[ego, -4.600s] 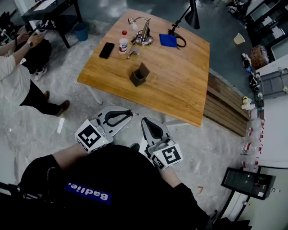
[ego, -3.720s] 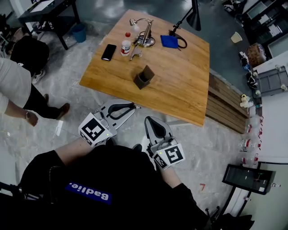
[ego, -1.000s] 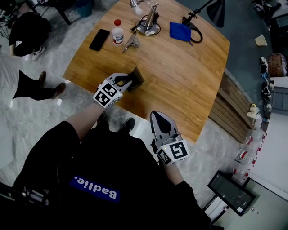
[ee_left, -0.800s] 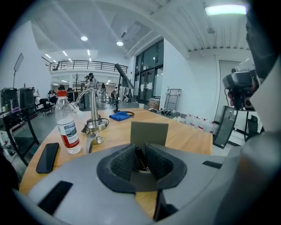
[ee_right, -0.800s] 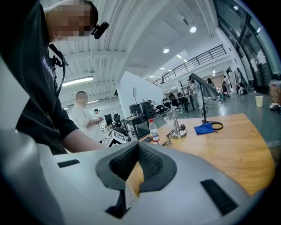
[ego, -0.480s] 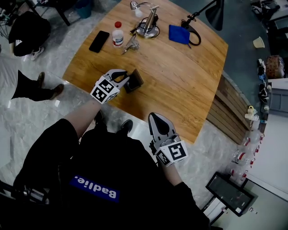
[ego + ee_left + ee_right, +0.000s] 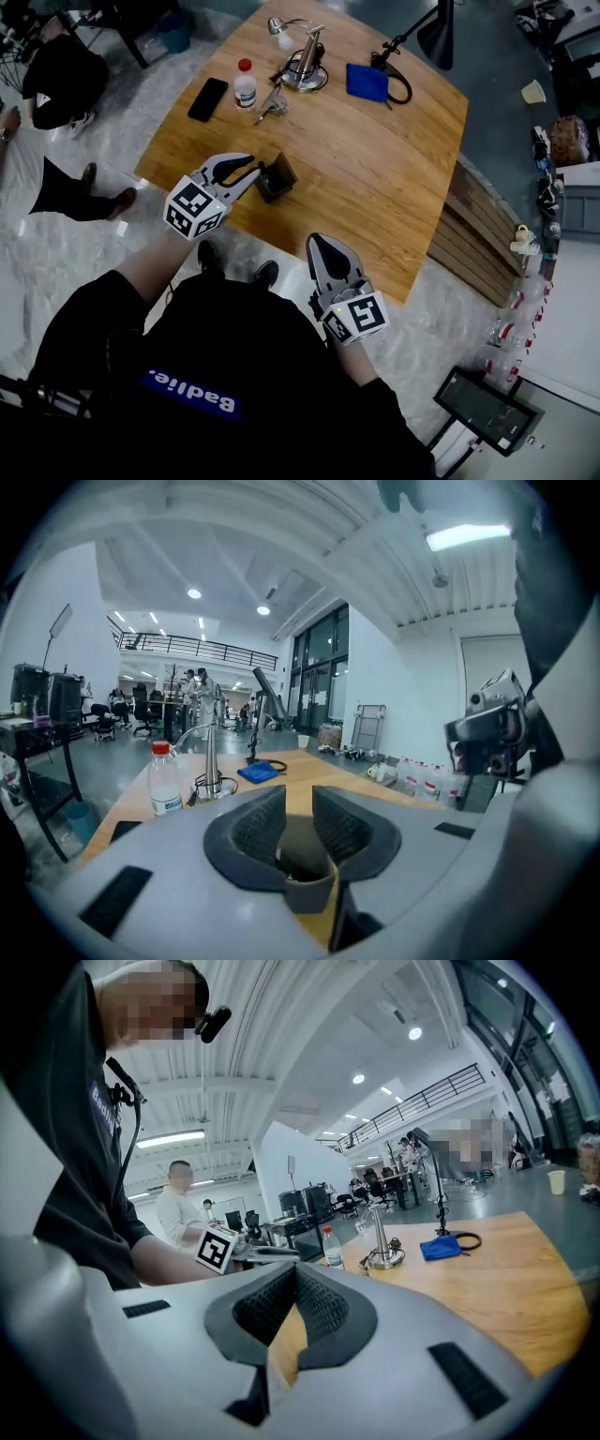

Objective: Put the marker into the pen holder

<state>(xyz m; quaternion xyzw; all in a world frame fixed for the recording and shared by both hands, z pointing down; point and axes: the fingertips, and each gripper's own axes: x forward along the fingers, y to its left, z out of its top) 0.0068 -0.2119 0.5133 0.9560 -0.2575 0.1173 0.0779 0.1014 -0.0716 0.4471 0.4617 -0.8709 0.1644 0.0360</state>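
The dark brown pen holder [image 7: 279, 176] stands upright near the front left edge of the wooden table [image 7: 375, 187]. My left gripper [image 7: 253, 170] is at the holder's left side, jaws slightly apart, tips at its near wall. In the left gripper view the pen holder [image 7: 305, 855] shows through the gap of the left gripper [image 7: 300, 803]. My right gripper [image 7: 314, 237] hovers shut and empty off the table's front edge; in its own view the right gripper [image 7: 295, 1274] has its pads touching. A slim pen-like object [image 7: 269, 101] lies by the bottle; I cannot tell if it is the marker.
At the table's far side are a black phone [image 7: 208, 98], a small bottle [image 7: 246, 86], a metal lamp base [image 7: 302, 73], a blue cloth [image 7: 367, 82] and a black desk lamp [image 7: 441, 23]. A person [image 7: 56, 75] is on the floor at the left. Wooden boards [image 7: 483, 244] lie to the right.
The person has stepped up to the table and the left gripper reached the pen holder. In the last second it drew back slightly leftward. The right gripper stayed put.
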